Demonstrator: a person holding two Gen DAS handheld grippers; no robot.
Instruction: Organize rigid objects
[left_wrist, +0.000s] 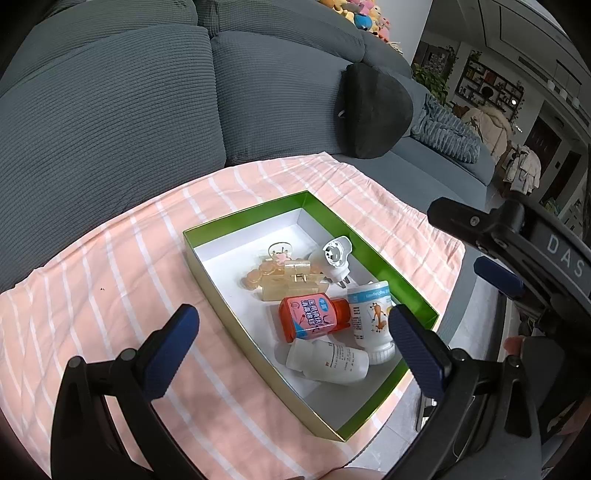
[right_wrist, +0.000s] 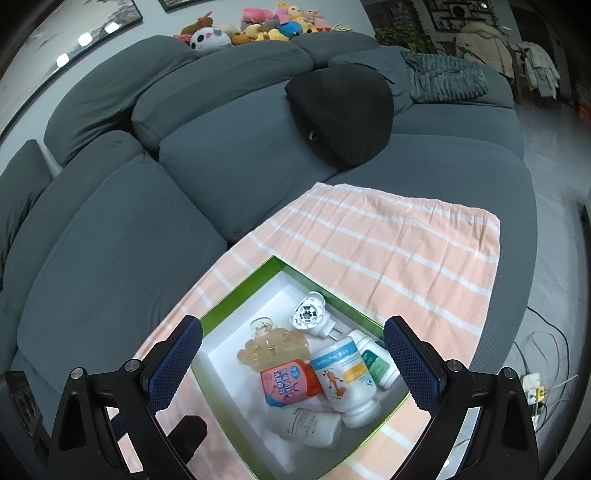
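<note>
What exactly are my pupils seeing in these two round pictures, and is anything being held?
No robot: a person holds a two-finger gripper in each hand, each with a fisheye camera looking along its fingers. One picture is from the left gripper, the other from the right gripper. Both are open and hold nothing. On a sofa lies a striped cloth, and on it a green box holding a plug-in device, hair clips, an orange bottle and white bottles.

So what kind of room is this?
Most likely a living room at home: a big grey sofa with a black cushion, a heap of plush toys behind it, and wall shelves further back.
</note>
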